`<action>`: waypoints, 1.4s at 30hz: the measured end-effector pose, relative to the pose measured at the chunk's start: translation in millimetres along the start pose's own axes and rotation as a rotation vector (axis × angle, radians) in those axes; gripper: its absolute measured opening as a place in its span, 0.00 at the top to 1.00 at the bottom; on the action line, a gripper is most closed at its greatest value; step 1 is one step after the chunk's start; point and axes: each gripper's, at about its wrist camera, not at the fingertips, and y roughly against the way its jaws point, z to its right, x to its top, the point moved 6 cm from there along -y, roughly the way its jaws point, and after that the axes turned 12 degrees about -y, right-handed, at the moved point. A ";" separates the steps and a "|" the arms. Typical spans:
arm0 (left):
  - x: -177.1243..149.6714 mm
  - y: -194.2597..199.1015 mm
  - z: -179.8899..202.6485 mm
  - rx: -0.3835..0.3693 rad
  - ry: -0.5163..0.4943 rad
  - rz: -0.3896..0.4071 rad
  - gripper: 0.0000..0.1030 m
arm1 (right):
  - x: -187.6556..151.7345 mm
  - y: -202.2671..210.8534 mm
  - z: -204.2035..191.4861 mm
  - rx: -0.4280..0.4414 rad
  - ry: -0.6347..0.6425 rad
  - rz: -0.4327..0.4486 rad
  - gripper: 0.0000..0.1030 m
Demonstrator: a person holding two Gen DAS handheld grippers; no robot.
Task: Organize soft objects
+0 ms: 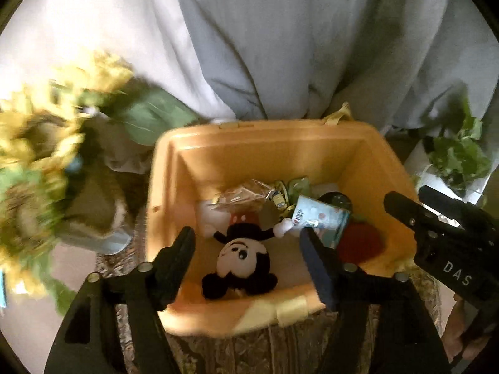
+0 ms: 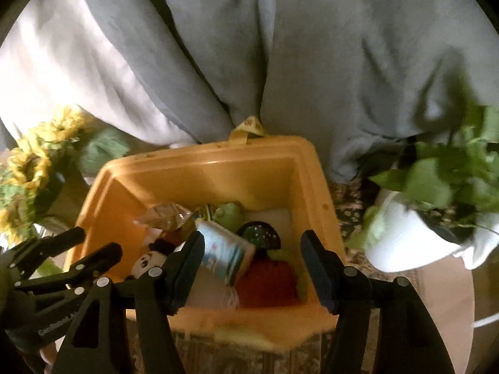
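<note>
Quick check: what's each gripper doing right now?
Left gripper: open, empty, above the yellow bin.
Right gripper: open, empty, above the same bin.

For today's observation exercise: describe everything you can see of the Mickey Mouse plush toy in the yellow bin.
The Mickey Mouse plush looks like soft fabric: black round ears, pale face, black arms ending in white gloves, red shorts. It lies face up on the floor of the yellow bin, head toward the camera. One glove touches a light blue packet. The open left gripper hovers above, not touching.
</note>
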 end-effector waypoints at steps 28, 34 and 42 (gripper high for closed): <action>-135.6 214.8 39.9 0.178 -0.029 0.315 0.00 | -147.4 233.1 7.7 -0.037 -0.005 0.335 0.24; -168.2 245.8 64.0 0.183 -0.018 0.337 0.00 | -178.9 275.2 23.0 -0.022 0.003 0.373 0.24; -221.0 288.1 91.9 0.192 -0.008 0.351 0.00 | -229.1 324.3 40.5 0.004 0.025 0.405 0.18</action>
